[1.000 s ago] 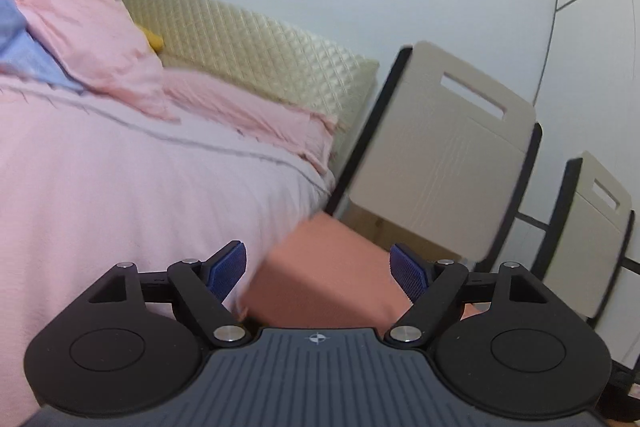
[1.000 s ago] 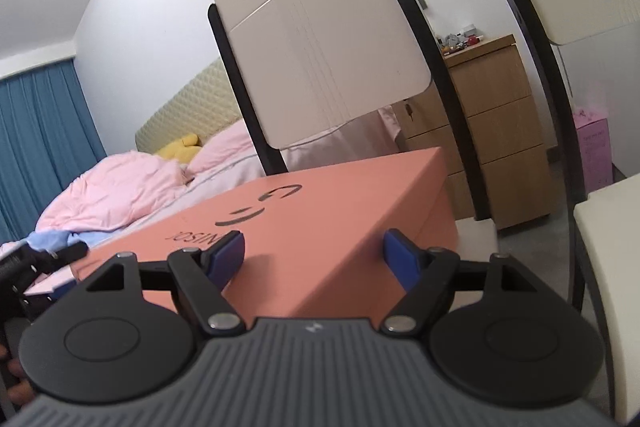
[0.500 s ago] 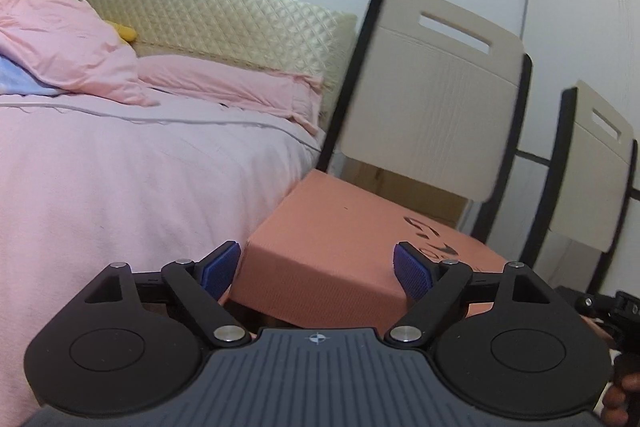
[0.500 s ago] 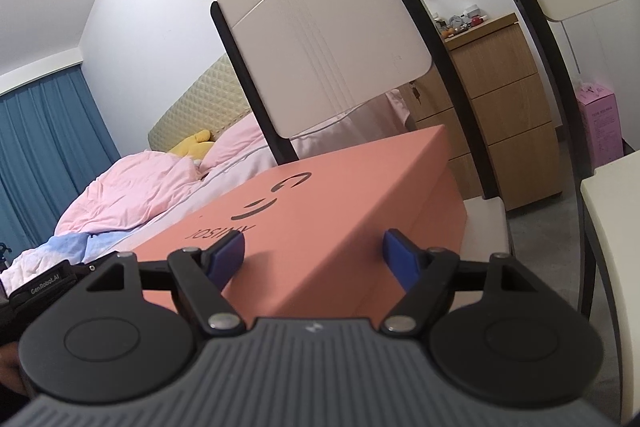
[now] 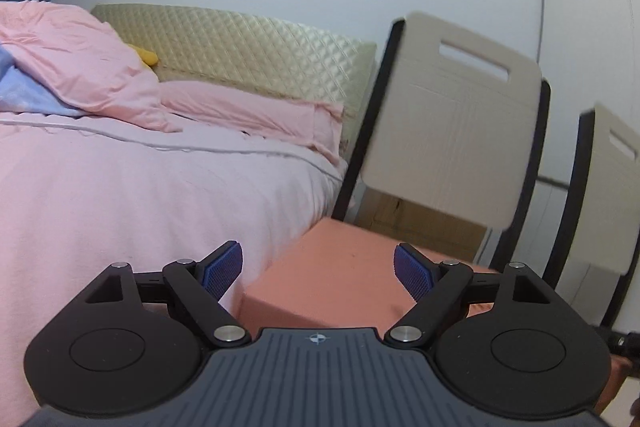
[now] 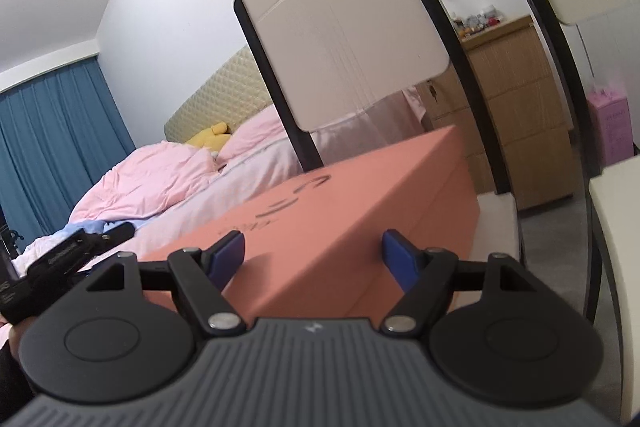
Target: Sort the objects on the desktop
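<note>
We find the flat salmon-orange cardboard box [image 6: 360, 211] lying on the cream seat of a black-framed chair [image 6: 500, 215] beside the pink-sheeted bed [image 5: 140, 195]. The left gripper [image 5: 318, 269] stands with fingers spread over the box's near corner, pads clear of it. The right gripper [image 6: 312, 255] is likewise parted at the box's long side; whether its pads touch the cardboard we cannot tell from this angle. No desktop shows in either view. We judge the sorting barely started: the box is ungrasped, nothing placed.
</note>
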Demonstrator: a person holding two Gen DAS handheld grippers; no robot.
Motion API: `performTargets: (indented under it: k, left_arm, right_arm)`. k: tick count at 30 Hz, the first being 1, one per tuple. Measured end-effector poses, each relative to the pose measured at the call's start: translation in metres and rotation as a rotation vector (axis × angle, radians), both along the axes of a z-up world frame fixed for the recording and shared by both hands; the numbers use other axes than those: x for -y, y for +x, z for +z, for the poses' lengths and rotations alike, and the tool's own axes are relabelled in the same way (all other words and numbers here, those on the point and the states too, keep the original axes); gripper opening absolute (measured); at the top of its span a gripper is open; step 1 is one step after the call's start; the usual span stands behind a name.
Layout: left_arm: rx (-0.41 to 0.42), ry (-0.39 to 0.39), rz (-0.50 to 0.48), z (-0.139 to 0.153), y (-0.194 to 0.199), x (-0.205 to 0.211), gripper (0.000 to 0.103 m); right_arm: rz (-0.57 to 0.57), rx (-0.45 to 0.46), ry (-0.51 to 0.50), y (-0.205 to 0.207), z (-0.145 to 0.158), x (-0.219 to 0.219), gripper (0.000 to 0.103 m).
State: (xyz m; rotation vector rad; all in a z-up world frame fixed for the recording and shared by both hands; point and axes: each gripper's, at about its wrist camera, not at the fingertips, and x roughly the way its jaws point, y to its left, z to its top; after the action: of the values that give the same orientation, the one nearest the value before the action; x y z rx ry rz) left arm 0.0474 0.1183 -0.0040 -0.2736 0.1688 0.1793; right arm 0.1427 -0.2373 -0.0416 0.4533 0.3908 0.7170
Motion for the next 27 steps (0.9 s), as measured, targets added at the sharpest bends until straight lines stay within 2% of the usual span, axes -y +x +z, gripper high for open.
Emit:
performTargets:
  k: [3, 6, 11, 18, 27]
  left_arm:
    - [-0.058, 0.037, -0.027, -0.002, 0.008, 0.006, 0.087]
    - [-0.062, 0.012, -0.055, -0.001, 0.005, 0.003, 0.086]
    - [-0.096, 0.041, -0.107, -0.003, 0.008, 0.017, 0.087]
    - [-0.107, 0.015, -0.166, -0.005, 0.011, 0.024, 0.087]
    - [-0.206, 0.032, -0.163, -0.012, 0.016, 0.027, 0.087]
  right_arm:
    - [0.004, -0.002, 0.000, 0.000, 0.000, 0.001, 0.077]
    - [0.006, -0.007, 0.001, 0.000, 0.001, 0.002, 0.077]
    - [-0.017, -0.007, 0.010, 0.002, 0.004, 0.010, 0.077]
    - [-0.078, -0.018, 0.018, 0.011, 0.004, 0.021, 0.076]
    - [-0.103, -0.049, -0.086, 0.006, -0.002, 0.015, 0.069]
